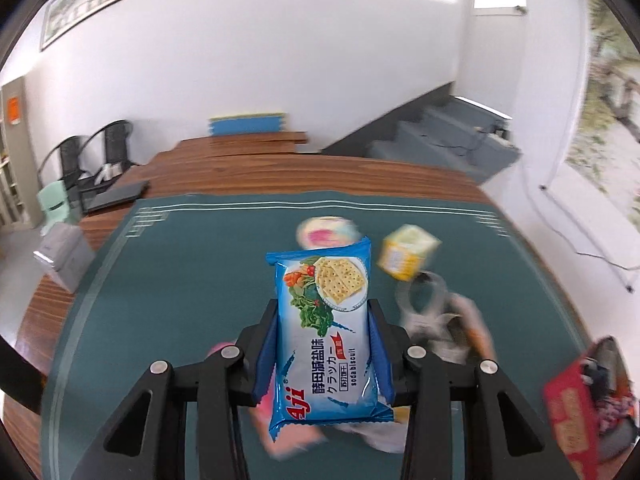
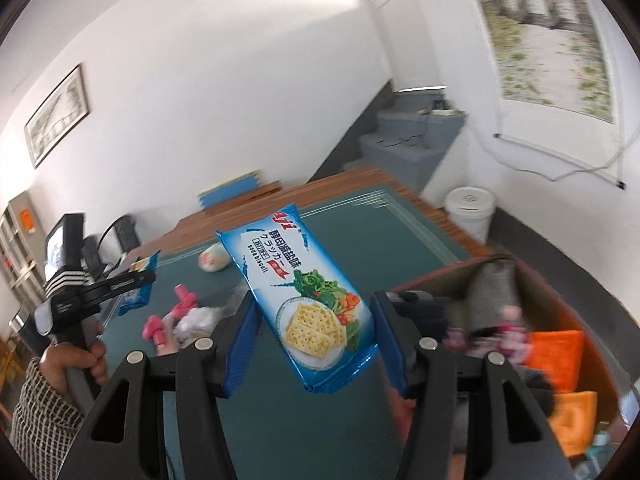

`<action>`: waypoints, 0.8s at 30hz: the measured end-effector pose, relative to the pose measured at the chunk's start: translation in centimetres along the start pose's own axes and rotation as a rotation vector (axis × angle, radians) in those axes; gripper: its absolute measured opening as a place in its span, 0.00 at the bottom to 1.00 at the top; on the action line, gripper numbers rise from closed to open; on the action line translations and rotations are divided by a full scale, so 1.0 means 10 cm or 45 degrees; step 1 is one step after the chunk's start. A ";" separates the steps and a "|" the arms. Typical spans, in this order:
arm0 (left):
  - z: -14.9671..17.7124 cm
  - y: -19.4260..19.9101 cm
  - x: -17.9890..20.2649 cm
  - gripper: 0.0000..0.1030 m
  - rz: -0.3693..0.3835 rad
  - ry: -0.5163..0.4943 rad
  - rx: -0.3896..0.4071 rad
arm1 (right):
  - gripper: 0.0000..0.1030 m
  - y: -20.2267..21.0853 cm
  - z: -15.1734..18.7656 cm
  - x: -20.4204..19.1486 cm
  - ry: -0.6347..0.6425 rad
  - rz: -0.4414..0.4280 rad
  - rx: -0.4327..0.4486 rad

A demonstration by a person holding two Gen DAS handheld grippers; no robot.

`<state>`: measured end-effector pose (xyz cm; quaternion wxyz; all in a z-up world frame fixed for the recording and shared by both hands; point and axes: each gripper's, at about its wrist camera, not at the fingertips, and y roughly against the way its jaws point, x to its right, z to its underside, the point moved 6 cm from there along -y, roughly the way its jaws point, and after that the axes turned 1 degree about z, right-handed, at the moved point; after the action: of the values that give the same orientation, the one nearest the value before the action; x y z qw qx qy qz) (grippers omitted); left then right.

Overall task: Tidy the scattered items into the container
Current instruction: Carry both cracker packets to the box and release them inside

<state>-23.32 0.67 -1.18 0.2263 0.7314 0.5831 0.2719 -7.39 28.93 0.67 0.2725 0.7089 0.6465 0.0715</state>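
My left gripper (image 1: 323,316) is shut on a blue soda biscuit pack (image 1: 326,336), held upright above the green mat (image 1: 180,300). My right gripper (image 2: 312,312) holds a second blue biscuit pack (image 2: 304,300) slantwise between its blue pads, above the mat and left of the red-brown container (image 2: 568,320). The left gripper with its pack also shows in the right wrist view (image 2: 136,280). The container shows at the right edge of the left wrist view (image 1: 576,408), with cloth items inside.
On the mat lie a pastel round item (image 1: 326,232), a yellow box (image 1: 404,256), pink dumbbells (image 2: 176,308) and crumpled plastic (image 2: 200,320). A white bucket (image 2: 470,208) stands on the floor beyond the table. Chairs (image 1: 92,156) stand far left.
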 end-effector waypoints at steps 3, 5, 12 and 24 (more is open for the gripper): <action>0.08 0.07 0.40 0.41 0.097 -0.035 -0.023 | 0.58 0.17 0.00 0.35 -0.060 0.062 0.022; 0.17 0.10 0.74 0.41 0.169 -0.076 -0.050 | 0.58 0.28 0.00 0.59 -0.100 0.103 0.037; 0.51 0.12 1.84 0.41 0.400 -0.186 -0.166 | 0.58 0.57 0.08 1.23 -0.213 0.197 0.052; 0.97 0.08 3.03 0.51 0.667 -0.331 -0.323 | 0.57 0.70 0.20 1.48 -0.241 0.185 0.046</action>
<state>-11.13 29.92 -3.92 0.3106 0.8513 0.3024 0.2956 1.97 42.36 -1.35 0.3135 0.7624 0.5659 0.0121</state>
